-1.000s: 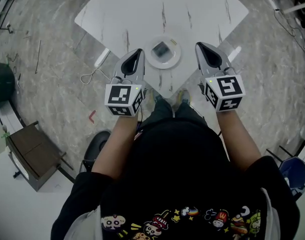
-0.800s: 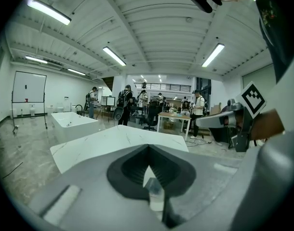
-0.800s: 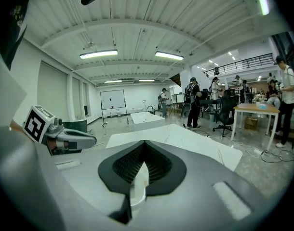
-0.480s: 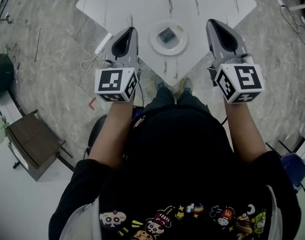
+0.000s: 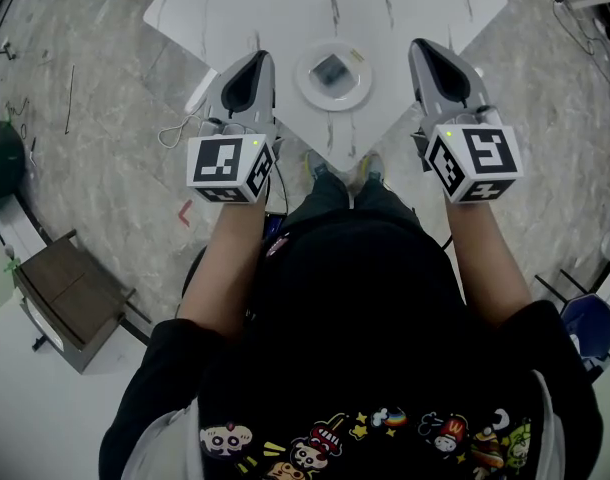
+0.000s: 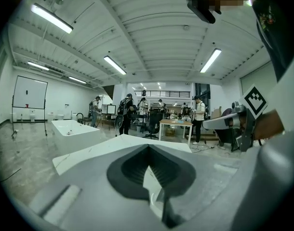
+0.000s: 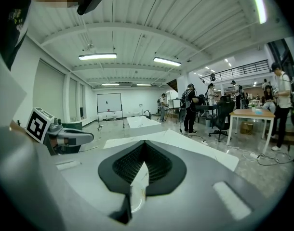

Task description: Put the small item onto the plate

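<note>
— Head view first. What up top?
— White marbled table across the top of the frame. Round white plate at top centre, near the table's lower corner. Small dark item, square, lying in the middle of the plate.

— And the tongs?
— Left tongs left of the plate in the frame, right tongs right of it. Both apart from plate and item. A cube on each, left cube and right cube, faces printed with black-and-white square codes.

— Any writing elsewhere?
— Cartoon figures printed along the black shirt at the bottom edge. Any words there too small to read.

— Left gripper view?
— Jaws of the left tongs pressed together at lower centre, only a thin pale slit between them, nothing gripped. Beyond, a corner of the table. Whiteboard at far left, strip lights overhead, people standing mid-frame beside a wooden desk. Right tongs and coded cube at the right edge.

— Right gripper view?
— Same there: jaws closed, empty. Left tongs with coded cube at the left edge, whiteboard far back left of centre, people and wooden desk on the right.
</note>
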